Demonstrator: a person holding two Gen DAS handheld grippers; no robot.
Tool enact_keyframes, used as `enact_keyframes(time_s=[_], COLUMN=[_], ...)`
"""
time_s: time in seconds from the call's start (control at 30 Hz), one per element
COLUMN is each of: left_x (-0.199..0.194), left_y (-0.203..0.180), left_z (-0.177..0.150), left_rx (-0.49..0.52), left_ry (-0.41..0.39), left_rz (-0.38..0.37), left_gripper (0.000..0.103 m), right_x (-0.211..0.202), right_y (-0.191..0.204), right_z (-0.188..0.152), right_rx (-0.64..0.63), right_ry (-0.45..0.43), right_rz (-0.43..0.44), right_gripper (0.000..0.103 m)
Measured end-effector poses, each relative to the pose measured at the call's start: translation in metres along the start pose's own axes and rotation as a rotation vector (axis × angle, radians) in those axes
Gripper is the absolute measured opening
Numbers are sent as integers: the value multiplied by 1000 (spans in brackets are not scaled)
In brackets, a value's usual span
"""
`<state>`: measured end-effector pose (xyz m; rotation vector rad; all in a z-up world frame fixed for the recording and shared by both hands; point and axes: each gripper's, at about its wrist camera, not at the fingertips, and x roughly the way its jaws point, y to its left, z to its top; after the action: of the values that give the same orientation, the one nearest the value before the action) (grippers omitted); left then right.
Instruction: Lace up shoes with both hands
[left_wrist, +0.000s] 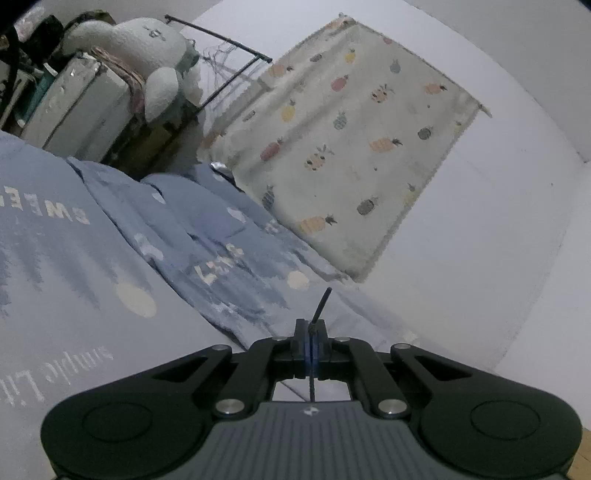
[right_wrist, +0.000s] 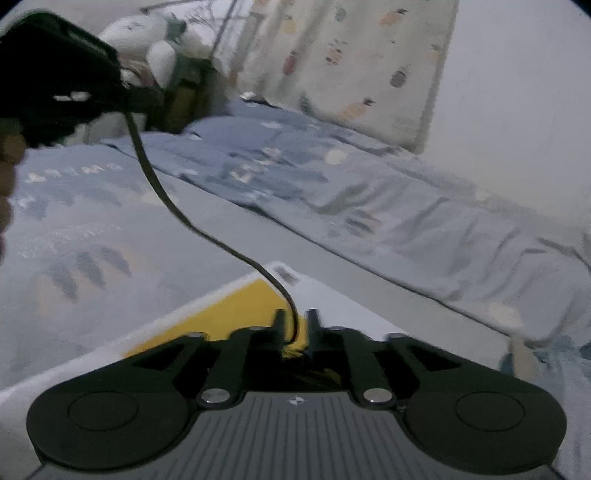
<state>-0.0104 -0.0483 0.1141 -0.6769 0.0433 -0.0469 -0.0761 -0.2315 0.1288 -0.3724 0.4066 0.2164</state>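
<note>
Left wrist view first: the left gripper (left_wrist: 311, 334) is clamped tight on the black shoelace (left_wrist: 320, 304), with the stiff tip poking out past the pads and the rest of the lace dropping away behind them. It's pointed out over the blue printed bedding (left_wrist: 207, 236) toward a pineapple-print cloth (left_wrist: 354, 147) on the wall, with a white plush toy (left_wrist: 147, 48) sitting up in the corner. My guess is it's held up and away like that to take slack out of the lace, not to thread anything right there. No shoe in this view at all

Right wrist view: the right gripper (right_wrist: 295, 325) has its jaws parted a bit and the lace (right_wrist: 162, 192) runs down between them without looking pinched, so I'd call it loose, not gripping. The lace arcs up to the left gripper (right_wrist: 62, 66) at top left. Underneath is a white and yellow box (right_wrist: 229, 306), and the dark stuff with yellow bits low between the fingers could be the shoe, but it's too hidden to say. Probably staying close to guide the lace
</note>
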Motion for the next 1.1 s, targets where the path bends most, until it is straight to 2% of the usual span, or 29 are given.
enact_keyframes(time_s=[0.03, 0.07, 0.17, 0.23, 0.4, 0.47, 0.53, 0.67, 0.77, 0.93, 1.07, 1.1], left_x=[-1, -3, 0, 6, 17, 22, 23, 17, 10, 1, -3, -3], left_y=[2, 3, 7, 2, -12, -25, -46, -78, -93, -107, -110, -111], left_z=[2, 5, 8, 4, -10, -24, -44, -77, -96, -122, -129, -130], left_rx=[-3, -7, 13, 64, 159, 234, 353, 532, 648, 774, 800, 805], left_ry=[-15, -30, -23, 23, 112, 183, 242, 299, 314, 327, 313, 311], left_rz=[23, 48, 103, 119, 110, 53, -17, -136, -191, -227, -236, -240], left_gripper=[0, 0, 0, 0, 0, 0, 0, 0, 0, 0, 0, 0], right_x=[-3, -6, -12, -15, -24, -30, -36, -41, -42, -41, -34, -33], right_y=[0, 0, -3, -10, -40, -52, -64, -89, -105, -109, -101, -101], right_z=[1, 2, 4, 4, 7, 7, 8, 7, 6, 7, 9, 7], right_rx=[0, 2, 33, 91, 275, 367, 459, 652, 726, 728, 696, 700], right_ry=[-13, -22, -35, -40, -100, -150, -197, -258, -267, -236, -183, -173], right_rz=[27, 56, 144, 184, 233, 225, 231, 270, 286, 347, 343, 337], right_gripper=[41, 47, 48, 48, 50, 54, 54, 57, 57, 55, 40, 39])
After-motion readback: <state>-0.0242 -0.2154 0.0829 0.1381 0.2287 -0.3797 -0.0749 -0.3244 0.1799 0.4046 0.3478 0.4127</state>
